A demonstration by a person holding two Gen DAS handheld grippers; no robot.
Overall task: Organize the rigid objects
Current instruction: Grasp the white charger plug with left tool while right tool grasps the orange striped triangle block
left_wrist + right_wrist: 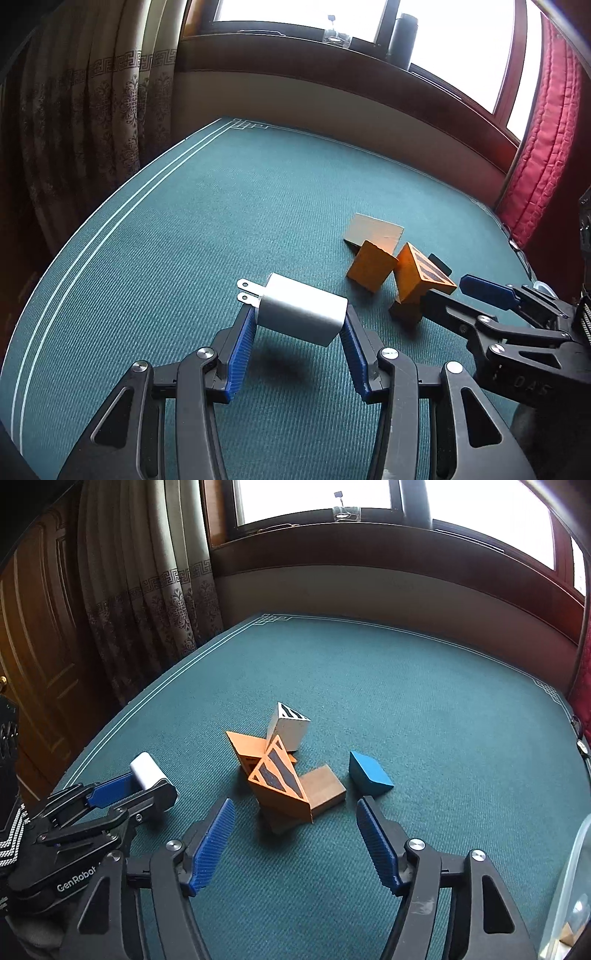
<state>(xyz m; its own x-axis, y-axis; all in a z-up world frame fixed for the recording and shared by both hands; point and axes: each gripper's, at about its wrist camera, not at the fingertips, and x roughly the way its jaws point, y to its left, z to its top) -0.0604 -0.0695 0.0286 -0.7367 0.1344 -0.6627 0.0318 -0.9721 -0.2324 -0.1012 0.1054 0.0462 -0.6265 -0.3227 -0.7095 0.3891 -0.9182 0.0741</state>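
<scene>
blue block (370, 773) hidden from left view

White charger (301, 314), orange black-striped block (280, 775), blue block (369, 773), brown block (325, 788), teal white-bordered cloth (406, 686), blue gripper pads (212, 845)

Home room: patterned curtain (147, 590), wooden door (33, 646), window sill (369, 535).

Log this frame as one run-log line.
left gripper: shut on white charger, lifted off mat | right gripper: open, empty, facing block pile | blue block: on green mat
</scene>
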